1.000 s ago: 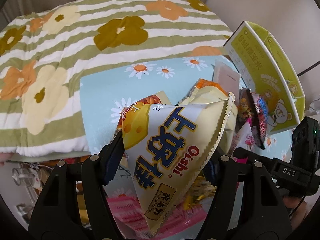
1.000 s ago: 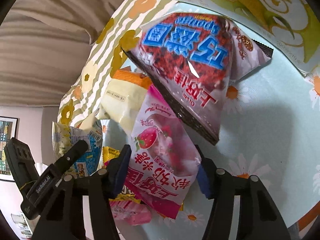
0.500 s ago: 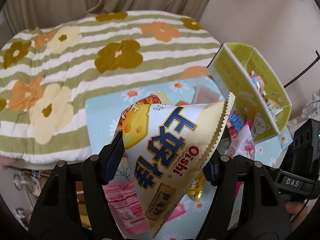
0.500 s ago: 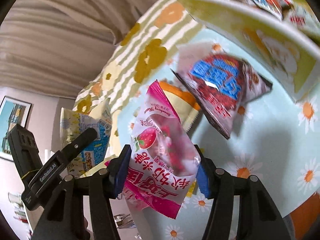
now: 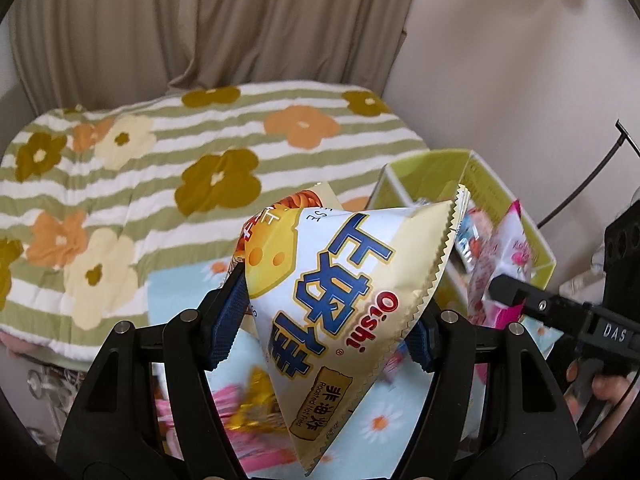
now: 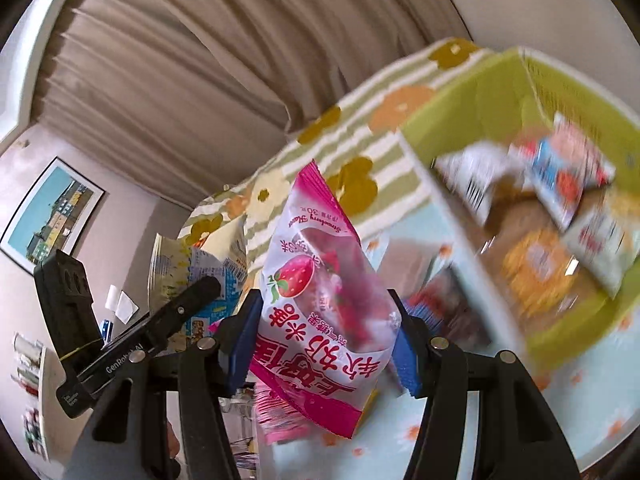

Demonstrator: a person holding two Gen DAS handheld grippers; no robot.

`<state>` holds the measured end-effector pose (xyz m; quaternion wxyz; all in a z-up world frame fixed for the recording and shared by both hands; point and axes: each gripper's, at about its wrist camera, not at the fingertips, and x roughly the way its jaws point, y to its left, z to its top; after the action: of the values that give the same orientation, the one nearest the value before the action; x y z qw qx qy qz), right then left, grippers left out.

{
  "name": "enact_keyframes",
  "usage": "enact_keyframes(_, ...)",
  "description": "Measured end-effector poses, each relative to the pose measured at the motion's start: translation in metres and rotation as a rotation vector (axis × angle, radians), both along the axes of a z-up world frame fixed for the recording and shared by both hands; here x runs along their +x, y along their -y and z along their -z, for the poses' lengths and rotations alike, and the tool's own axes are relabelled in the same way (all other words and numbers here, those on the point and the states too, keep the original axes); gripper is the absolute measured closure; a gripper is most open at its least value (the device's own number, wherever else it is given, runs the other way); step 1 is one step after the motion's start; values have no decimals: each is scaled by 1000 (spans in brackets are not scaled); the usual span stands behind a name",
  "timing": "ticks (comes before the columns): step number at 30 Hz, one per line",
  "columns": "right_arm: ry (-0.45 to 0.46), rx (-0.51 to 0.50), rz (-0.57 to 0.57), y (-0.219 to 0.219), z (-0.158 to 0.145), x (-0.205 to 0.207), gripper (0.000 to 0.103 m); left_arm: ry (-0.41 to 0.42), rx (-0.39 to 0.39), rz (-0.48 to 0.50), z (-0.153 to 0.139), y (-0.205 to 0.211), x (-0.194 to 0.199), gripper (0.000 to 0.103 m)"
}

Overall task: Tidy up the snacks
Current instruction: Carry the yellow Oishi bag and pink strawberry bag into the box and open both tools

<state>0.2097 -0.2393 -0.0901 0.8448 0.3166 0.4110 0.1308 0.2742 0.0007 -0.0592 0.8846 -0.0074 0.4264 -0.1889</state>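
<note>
My left gripper (image 5: 326, 330) is shut on a cream and yellow Oishi cheese snack bag (image 5: 336, 292), held up above the table. My right gripper (image 6: 322, 338) is shut on a pink strawberry snack bag (image 6: 320, 300), also held in the air. The lime-green cardboard box (image 5: 436, 172) stands to the right of the cheese bag. In the right wrist view the green box (image 6: 460, 104) is at the upper right and holds several snack packs (image 6: 560, 184). The pink bag also shows in the left wrist view (image 5: 500, 264), in front of the box.
A light blue daisy tablecloth (image 5: 180, 292) covers the table, with loose pink and gold packs (image 5: 248, 404) low on it. A striped flower quilt (image 5: 160, 168) lies behind, then beige curtains (image 5: 240, 20). A dark red snack bag (image 6: 444, 308) lies beside the box.
Both grippers have risen with their bags and moved toward the green box. The box's inside has come into the right wrist view, and the dark red bag has dropped lower in frame.
</note>
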Motion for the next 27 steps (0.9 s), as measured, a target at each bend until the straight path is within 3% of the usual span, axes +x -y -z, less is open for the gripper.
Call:
enact_keyframes(7,37,-53,-43,95,-13,24,49,25,-20,-23,-8,95,-2,38)
enact_keyframes(14,12,-88,-50,170,-13,42,49,4,-20,4,0,186,2,38)
enact_keyframes(21,-26,-70,-22,211,4,47,49,-72,58,90,39,253,13,38)
enact_keyframes(27,-71,-46,-7,225,21,47,49,-119,118,143,65,279,13,38)
